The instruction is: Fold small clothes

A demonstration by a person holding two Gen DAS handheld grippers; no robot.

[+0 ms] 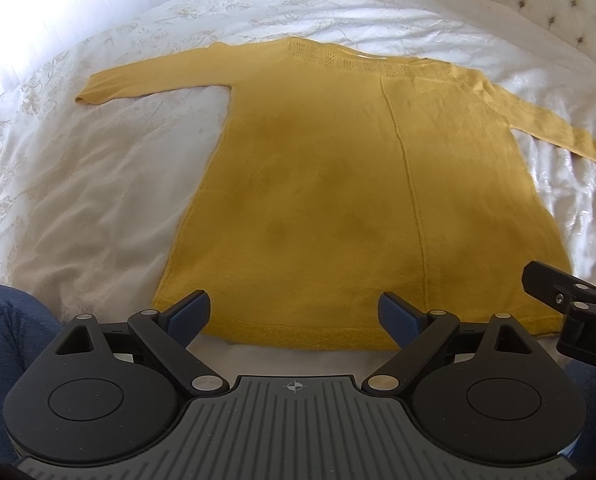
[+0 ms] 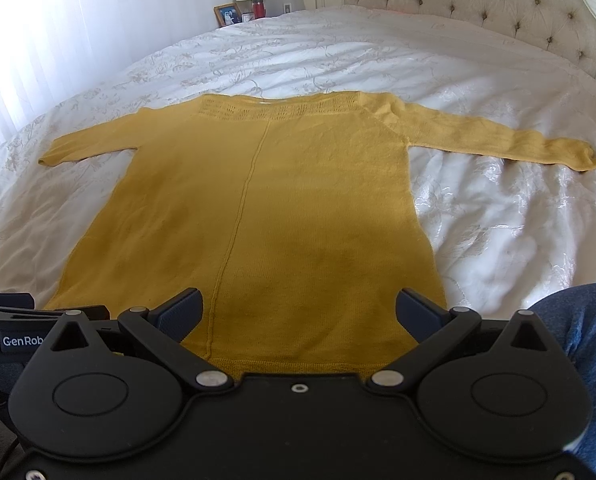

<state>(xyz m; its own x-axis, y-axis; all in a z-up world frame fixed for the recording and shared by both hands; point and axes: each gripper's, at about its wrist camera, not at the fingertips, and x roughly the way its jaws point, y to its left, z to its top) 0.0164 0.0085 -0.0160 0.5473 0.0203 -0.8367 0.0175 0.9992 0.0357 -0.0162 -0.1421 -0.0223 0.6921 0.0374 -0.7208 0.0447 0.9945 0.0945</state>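
Sweater [image 2: 258, 216] lies flat on the bed [image 2: 497, 220], unfolded; left tongs [image 1: 294, 314] and right tongs [image 2: 298, 308] released at its hem; next, grasp a sleeve [image 2: 517, 140] and fold inward.

Bed [image 2: 377, 52] had white embroidered cover; yellow knit sweater [image 2: 282, 208] lay flat on it, both sleeves spread out

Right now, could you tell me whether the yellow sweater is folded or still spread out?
Spread out. The yellow sweater lies flat on the bed, both sleeves stretched sideways, hem nearest the open grippers, no fold made yet.
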